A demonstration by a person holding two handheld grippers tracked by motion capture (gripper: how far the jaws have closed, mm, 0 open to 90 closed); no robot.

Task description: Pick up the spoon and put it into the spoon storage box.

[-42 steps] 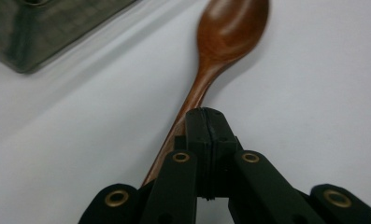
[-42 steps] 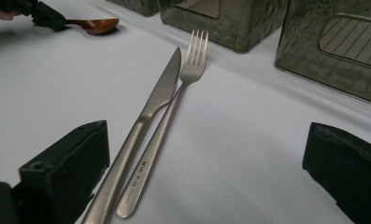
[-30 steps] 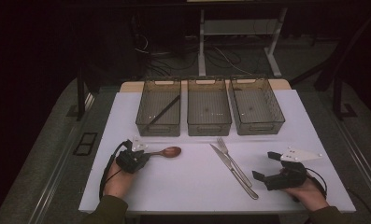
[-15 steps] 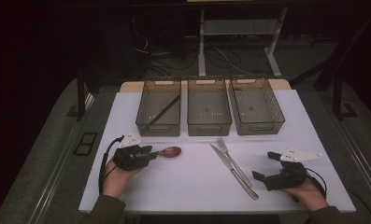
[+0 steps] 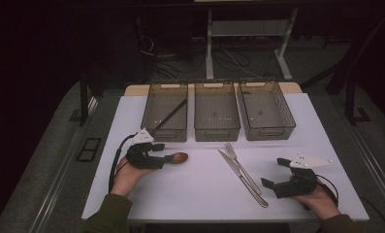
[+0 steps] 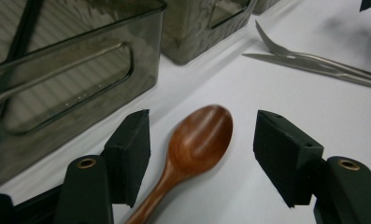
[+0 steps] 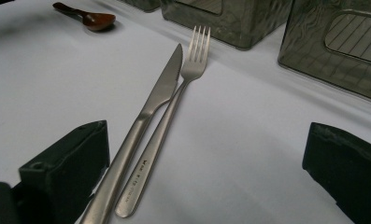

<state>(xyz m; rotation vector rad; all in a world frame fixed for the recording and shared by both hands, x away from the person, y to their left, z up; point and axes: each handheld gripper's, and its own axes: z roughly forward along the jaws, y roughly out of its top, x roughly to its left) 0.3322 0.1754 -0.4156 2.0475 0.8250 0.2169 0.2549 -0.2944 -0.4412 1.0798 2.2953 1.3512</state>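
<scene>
**Left gripper view: jaws parted around a wooden spoon**

The left gripper (image 6: 202, 154) had just been opening, and its pads stood clear of the wooden spoon (image 6: 197, 140) lying between them on the white table (image 6: 248, 196). In the high view the spoon (image 5: 176, 157) lay just in front of the left bin (image 5: 167, 110). The right gripper (image 5: 277, 174) rested wide open near the knife (image 5: 242, 178) and fork (image 5: 238, 162), holding nothing.

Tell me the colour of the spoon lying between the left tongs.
Glossy reddish-brown wood. The spoon shows best in the left gripper view.
</scene>
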